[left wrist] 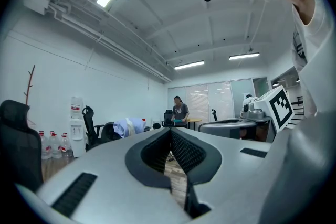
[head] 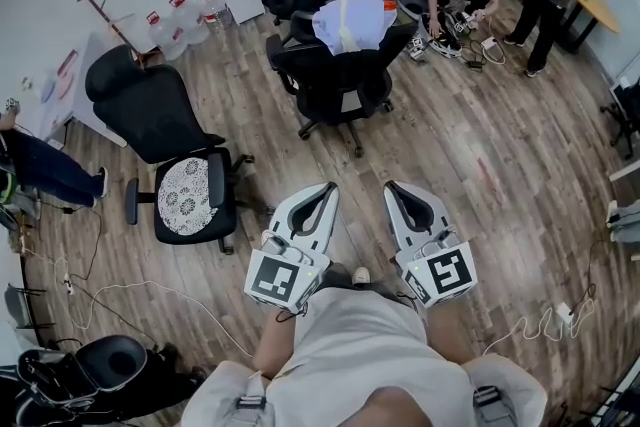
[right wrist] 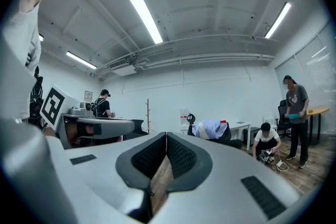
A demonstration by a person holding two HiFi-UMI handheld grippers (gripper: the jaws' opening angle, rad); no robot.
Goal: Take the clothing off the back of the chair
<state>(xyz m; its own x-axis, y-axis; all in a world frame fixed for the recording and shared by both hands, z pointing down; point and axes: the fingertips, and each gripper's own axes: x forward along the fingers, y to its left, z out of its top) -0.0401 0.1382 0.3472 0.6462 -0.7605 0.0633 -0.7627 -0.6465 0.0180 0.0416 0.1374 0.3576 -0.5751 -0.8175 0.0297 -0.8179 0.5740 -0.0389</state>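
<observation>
Left gripper (head: pixel 322 191) and right gripper (head: pixel 398 188) side by side, near the person, both clenched with nothing between the jaws. Pale blue clothing (head: pixel 350 23) draped over the back of the black chair (head: pixel 335 85) — far ahead, well apart from both.

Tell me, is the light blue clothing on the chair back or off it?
On: the clothing lies draped over the back of the black chair.
</observation>
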